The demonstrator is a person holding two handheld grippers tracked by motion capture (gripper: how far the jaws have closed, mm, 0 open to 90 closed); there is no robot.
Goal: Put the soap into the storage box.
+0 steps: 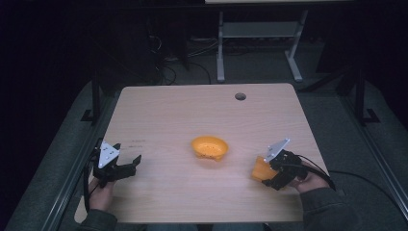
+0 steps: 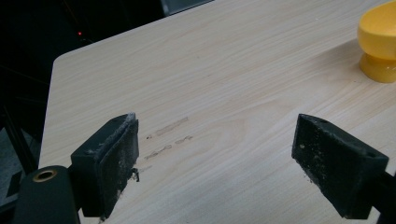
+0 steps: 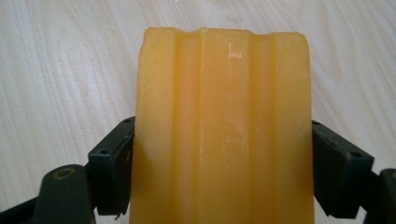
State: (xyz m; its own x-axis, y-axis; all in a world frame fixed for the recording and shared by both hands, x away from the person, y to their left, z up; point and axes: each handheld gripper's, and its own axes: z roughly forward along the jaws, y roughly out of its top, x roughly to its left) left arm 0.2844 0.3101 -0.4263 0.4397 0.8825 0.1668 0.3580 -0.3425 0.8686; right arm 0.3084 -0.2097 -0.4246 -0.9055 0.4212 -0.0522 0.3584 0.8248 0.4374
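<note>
An orange bowl [image 1: 210,147] with a stubby foot sits near the middle of the light wooden table [image 1: 202,110]; the same bowl [image 2: 380,42] shows at the far right of the left gripper view. My right gripper [image 1: 267,177] is at the table's front right, shut on a ribbed orange block [image 1: 262,169]. In the right gripper view this block [image 3: 222,126] stands between the two black jaws, which press its sides. My left gripper [image 1: 133,164] rests at the front left, open, with bare wood between its jaws [image 2: 215,163].
A round cable hole [image 1: 240,96] lies near the table's far edge. Faint scuff marks [image 2: 170,137] mark the wood ahead of the left gripper. Behind the table stands a grey desk frame [image 1: 260,43] on a dark floor.
</note>
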